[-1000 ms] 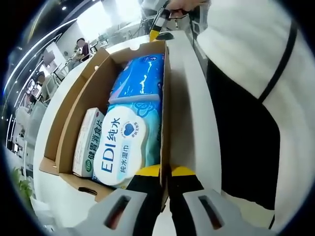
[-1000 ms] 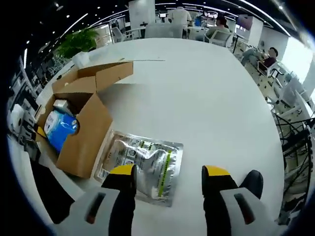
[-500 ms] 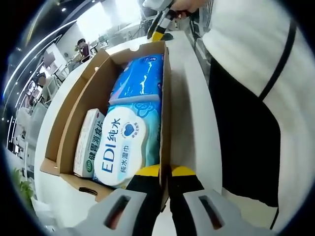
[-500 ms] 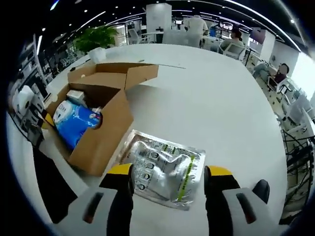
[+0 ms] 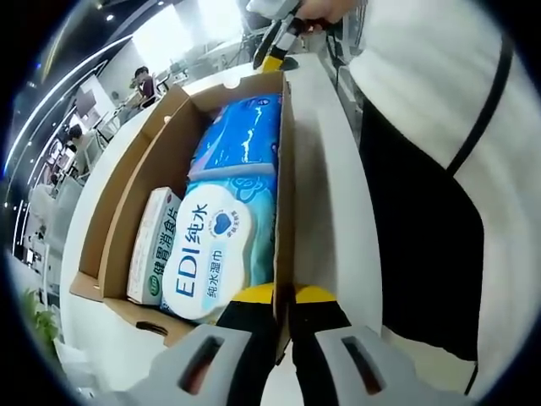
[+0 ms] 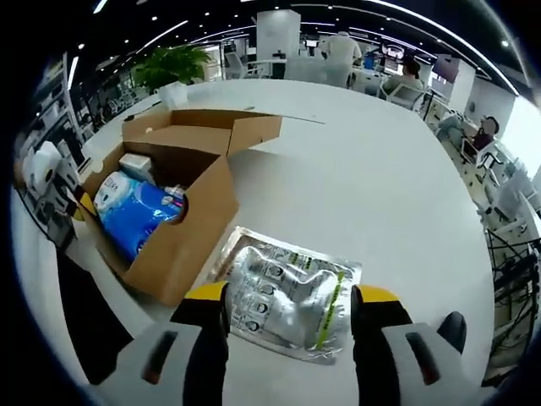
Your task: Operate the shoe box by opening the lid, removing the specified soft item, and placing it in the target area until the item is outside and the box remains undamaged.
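Note:
An open brown cardboard shoe box (image 5: 135, 194) holds a blue wet-wipes pack (image 5: 232, 182) with a white oval lid and a small white-and-green carton (image 5: 152, 245). My left gripper (image 5: 284, 296) is shut on the box's near side wall (image 5: 286, 186). In the right gripper view the same box (image 6: 182, 233) stands at the left with its lid flap folded back. Beside it a silver foil pouch (image 6: 296, 283) lies flat on the white table. My right gripper (image 6: 292, 298) hovers open just over the pouch's near edge. The right gripper (image 5: 275, 46) also appears beyond the box's far end.
A person's white and black clothing (image 5: 439, 169) stands close along the table edge by the box. The white table (image 6: 372, 178) stretches wide to the right of the pouch. A potted plant (image 6: 173, 63), chairs and seated people are far behind.
The right gripper view has moved nearer to the pouch and box; the pouch stays flat on the table. The left gripper keeps its hold on the box wall.

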The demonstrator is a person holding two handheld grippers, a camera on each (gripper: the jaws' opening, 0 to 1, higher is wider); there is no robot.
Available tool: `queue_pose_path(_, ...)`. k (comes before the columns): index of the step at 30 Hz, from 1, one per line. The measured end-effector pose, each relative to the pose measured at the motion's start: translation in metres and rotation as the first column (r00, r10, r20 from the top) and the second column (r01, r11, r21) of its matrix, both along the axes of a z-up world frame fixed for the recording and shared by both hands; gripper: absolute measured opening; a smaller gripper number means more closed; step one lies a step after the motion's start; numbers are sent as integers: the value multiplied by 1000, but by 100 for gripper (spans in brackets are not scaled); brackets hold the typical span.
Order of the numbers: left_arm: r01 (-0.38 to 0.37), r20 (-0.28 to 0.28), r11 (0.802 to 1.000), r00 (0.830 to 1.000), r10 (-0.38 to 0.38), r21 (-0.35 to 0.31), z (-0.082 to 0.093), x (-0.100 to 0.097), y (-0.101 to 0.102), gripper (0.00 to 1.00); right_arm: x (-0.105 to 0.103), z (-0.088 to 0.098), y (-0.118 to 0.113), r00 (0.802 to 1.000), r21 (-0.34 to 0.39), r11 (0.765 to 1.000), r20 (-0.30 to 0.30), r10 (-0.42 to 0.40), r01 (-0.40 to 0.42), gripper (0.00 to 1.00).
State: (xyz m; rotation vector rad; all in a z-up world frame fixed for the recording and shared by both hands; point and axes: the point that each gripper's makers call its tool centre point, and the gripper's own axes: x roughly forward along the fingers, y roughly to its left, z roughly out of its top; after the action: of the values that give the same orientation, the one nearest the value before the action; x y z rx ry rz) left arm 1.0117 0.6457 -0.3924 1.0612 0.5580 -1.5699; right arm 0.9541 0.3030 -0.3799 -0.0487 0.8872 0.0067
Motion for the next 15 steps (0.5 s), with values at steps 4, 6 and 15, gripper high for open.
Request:
queue_pose_path(4, 4, 0, 1000, 1000, -4, 0, 0, 0, 0, 4, 1, 1, 3, 1000, -9, 1000, 0, 16, -16, 54)
queue_pose_path(6, 4, 0, 1000, 1000, -4, 0, 1, 0, 0, 4, 3, 2, 4, 1000, 2, 1000, 14, 15, -15, 53)
queue_pose_path(15, -1, 3, 1000, 1000, 1, -1, 1, -1, -1, 4, 1, -9, 10, 1000, 66, 998, 12, -11, 10, 56)
